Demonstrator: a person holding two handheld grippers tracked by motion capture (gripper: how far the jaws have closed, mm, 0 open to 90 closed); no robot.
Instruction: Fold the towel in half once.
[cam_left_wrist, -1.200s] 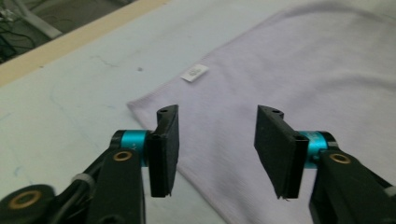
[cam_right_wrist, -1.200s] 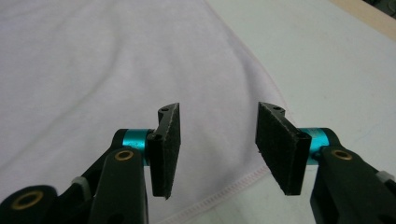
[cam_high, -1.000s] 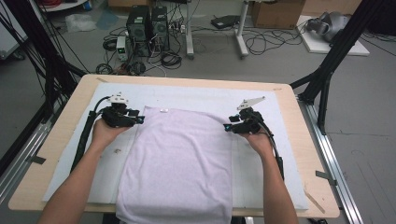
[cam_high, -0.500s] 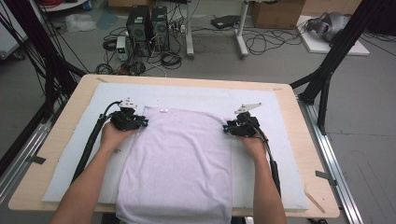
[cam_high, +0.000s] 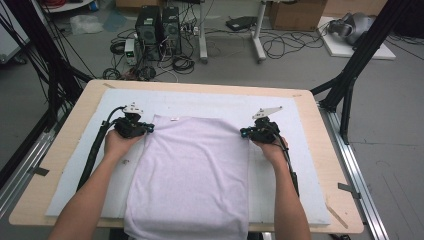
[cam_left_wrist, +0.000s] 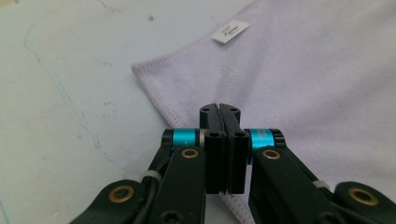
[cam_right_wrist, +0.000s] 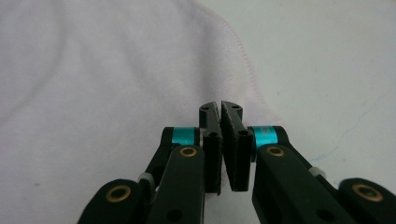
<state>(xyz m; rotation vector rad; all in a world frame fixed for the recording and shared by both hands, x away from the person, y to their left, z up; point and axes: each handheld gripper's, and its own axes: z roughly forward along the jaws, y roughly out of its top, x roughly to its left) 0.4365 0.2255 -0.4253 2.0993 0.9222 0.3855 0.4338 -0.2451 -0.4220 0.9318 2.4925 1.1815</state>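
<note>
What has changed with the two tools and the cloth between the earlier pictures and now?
Both tools have just been closing. The left tool now pinches the left edge of the lilac cloth, and the right tool pinches its right edge. Both hands slid slightly nearer the person. The cloth stays flat on the white mat, label at its far edge.

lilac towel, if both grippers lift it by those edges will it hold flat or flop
The lilac towel would likely sag between the left gripper and right gripper: it shows soft ripples. Probably light; its near end already drapes over the table edge.
</note>
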